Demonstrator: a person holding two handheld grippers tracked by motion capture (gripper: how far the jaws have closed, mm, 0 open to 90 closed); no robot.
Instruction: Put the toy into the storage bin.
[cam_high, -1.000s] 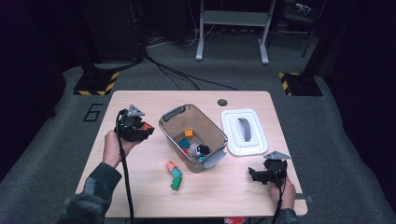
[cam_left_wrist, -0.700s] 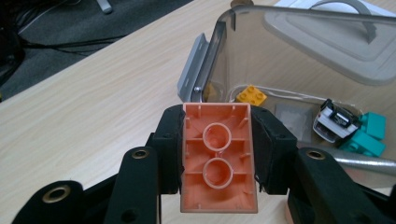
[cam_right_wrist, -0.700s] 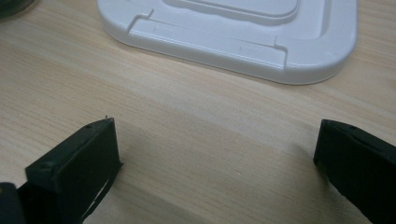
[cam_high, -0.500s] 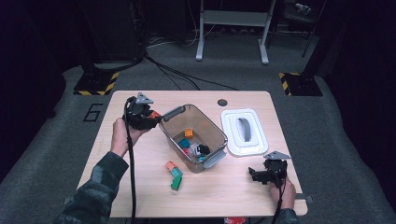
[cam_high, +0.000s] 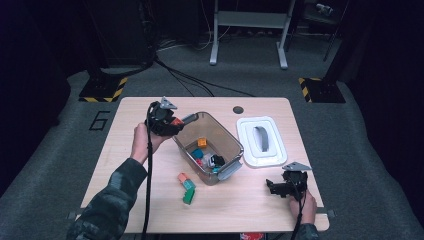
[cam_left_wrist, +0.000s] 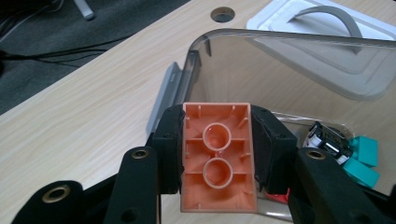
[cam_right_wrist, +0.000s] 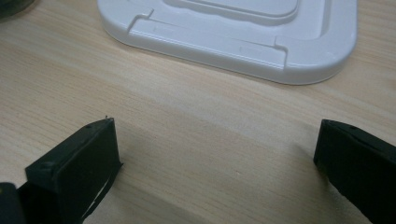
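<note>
The left tongs (cam_left_wrist: 217, 161) clamp an orange brick (cam_left_wrist: 218, 156) at the clear bin's (cam_high: 227, 137) ten o'clock corner, over its rim; released early, the brick could glance off onto the bench (cam_high: 125, 125). The right tongs (cam_right_wrist: 217, 163) gape wide, empty, resting near the white lid (cam_right_wrist: 261, 42).
</note>
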